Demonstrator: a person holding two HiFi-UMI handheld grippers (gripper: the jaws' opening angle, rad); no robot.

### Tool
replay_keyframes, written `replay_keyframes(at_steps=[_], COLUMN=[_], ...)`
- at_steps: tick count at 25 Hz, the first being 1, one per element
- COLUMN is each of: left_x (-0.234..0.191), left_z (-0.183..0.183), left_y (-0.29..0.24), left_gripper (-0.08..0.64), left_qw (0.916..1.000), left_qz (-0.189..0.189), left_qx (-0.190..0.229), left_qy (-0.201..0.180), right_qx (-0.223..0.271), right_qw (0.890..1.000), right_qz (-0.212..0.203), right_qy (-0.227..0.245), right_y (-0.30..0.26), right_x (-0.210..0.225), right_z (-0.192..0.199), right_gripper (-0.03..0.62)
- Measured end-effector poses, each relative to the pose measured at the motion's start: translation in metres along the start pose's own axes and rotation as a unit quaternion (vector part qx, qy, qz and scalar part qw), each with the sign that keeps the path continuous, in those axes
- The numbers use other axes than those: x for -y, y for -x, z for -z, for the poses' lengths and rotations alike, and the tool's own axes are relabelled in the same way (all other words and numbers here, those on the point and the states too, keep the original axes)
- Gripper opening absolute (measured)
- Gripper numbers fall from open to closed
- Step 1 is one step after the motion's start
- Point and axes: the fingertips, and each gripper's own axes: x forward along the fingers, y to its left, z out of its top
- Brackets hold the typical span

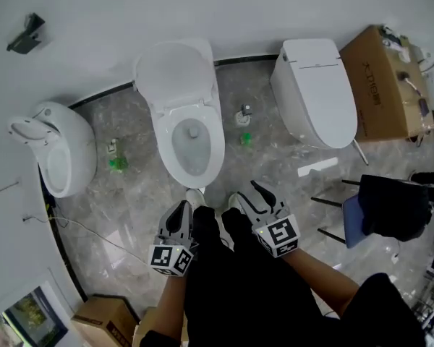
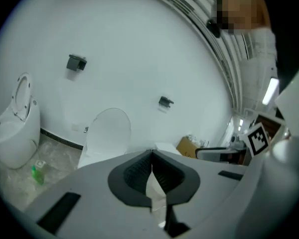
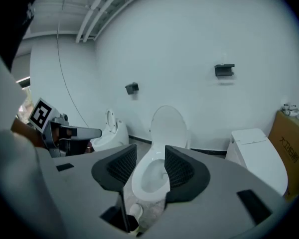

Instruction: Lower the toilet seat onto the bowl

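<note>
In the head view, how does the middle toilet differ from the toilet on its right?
The middle toilet has its lid raised against the wall, so its bowl is open; the right toilet is closed flat on top. The middle toilet is a rounded oval; the right toilet looks longer and boxier. Both are white and stand on the grey stone floor.

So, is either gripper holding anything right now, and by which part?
Nothing is held. The left gripper is shut and empty; the right gripper is open, the white ceramic toilet far beyond its jaws.
</note>
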Motion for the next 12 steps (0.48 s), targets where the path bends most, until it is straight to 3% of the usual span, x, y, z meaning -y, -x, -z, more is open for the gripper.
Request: replay_keyframes(at_steps=[3,8,12], left_x=[0.037,0.092,0.119], left_z=[-0.027,-0.066,-0.091], left_y=[0.013,0.049,0.074], left_gripper=[0.017,0.015,0.015], left_qw=[0.9994,0.998,0.9947], left_qz=[0.019,0.025,0.02], left_qx=[0.021,0.056,0.079], left_qy=[0.022,-0.016,-0.062], right_qx=[0.037,0.092,0.123], right_qw=[0.999,0.995,0.991], right_qz=[-0.01,-0.016,-0.012], right_qy=[-0.016,-0.038,-0.056], right_y=[0.039,0.097,0.13], right_x=[-0.004,-0.016,-0.024], right_z=[-0.033,-0.069,-0.073], right_gripper=[0.189,0.187,0.132])
